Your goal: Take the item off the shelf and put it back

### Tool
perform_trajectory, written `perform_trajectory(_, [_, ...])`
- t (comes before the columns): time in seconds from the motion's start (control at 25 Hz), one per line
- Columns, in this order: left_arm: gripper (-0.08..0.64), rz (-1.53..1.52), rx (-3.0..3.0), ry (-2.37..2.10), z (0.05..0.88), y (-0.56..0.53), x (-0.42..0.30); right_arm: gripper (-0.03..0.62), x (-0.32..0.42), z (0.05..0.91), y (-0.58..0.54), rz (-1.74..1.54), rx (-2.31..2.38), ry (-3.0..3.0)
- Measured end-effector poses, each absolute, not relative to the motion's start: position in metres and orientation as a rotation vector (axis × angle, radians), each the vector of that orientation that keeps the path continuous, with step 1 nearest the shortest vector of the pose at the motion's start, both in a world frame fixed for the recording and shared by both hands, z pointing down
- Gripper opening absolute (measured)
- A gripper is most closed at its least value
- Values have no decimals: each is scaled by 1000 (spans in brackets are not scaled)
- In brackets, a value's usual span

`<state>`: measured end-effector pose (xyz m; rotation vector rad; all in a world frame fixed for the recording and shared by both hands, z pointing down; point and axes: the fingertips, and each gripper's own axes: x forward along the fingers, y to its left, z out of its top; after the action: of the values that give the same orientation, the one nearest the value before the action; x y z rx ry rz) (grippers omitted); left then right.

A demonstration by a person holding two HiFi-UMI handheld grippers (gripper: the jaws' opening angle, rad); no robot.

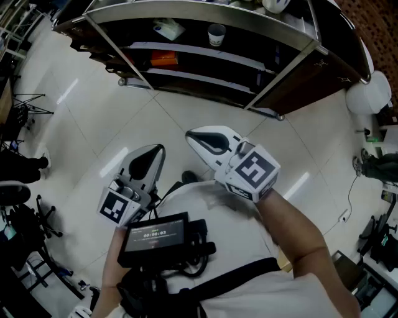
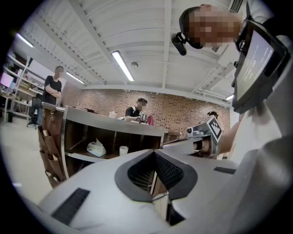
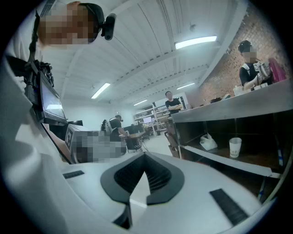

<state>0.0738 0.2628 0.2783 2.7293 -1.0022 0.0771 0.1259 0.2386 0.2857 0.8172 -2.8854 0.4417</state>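
One long, dark shelf unit point(image 1: 186, 12) with a metal rim curves across the pale floor point(image 1: 81, 112) ahead of the person. Both grippers are held out in front of it, short of its boards and touching nothing. The right gripper point(image 1: 190, 134) is clenched, jaws pressed tip to tip with nothing between them. The left gripper point(image 1: 159, 149), just beside it, is likewise clenched and empty. On the upper board lies a crumpled white bag point(image 1: 168, 28), and to its right a paper cup point(image 1: 216, 35) stands upright. An orange thing point(image 1: 164, 59) sits on the board below. Which of these is the task's item I cannot tell. All three lie well apart from both grippers, beyond their tips.
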Motion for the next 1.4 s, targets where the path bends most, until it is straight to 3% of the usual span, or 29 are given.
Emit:
perform_trajectory(0.64, [5, 54, 2695, -1166, 279, 260, -71, 5, 3, 288, 228, 407, 767, -2863])
perform_trajectory(1.4, [5, 248, 2611, -1238, 320, 65, -40, 5, 30, 349, 58, 631, 760, -2834])
